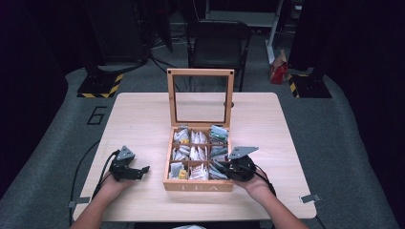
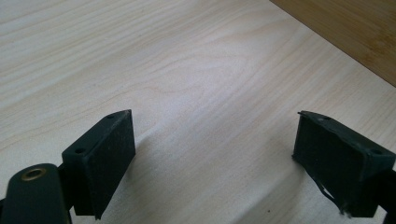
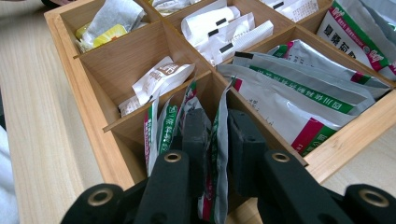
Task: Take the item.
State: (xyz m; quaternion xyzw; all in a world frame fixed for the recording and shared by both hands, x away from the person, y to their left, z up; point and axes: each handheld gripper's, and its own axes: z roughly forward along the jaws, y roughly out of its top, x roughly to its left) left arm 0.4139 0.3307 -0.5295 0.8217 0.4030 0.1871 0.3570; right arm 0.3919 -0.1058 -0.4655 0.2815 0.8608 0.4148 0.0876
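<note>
Right gripper (image 3: 217, 135), nearest my lens: jaws almost together, pinching one silver sachet (image 3: 218, 154) with green and red print, which stands upright in the near right corner compartment of the tea box (image 1: 198, 185). I count more sachets of the same print packed just beside it in that compartment.

Tea box: wooden, nine compartments in three rows, lid (image 1: 200, 97) standing open and upright at the back, with a clear pane. It sits near the middle of the table (image 1: 138, 119), toward my edge. Lettering on its front wall.

Contents, from the right gripper view: larger silver packets (image 3: 299, 88) lying flat in the next compartment; a white and brown packet (image 3: 159, 79) leaning in another; white packets (image 3: 219, 28) beyond; a yellow and white one (image 3: 109, 23) at the far corner.

Left gripper (image 1: 138, 171): resting on bare tabletop, left of the box and apart from it, jaws spread wide, holding nothing. One corner of the box wall shows in the left gripper view.
</note>
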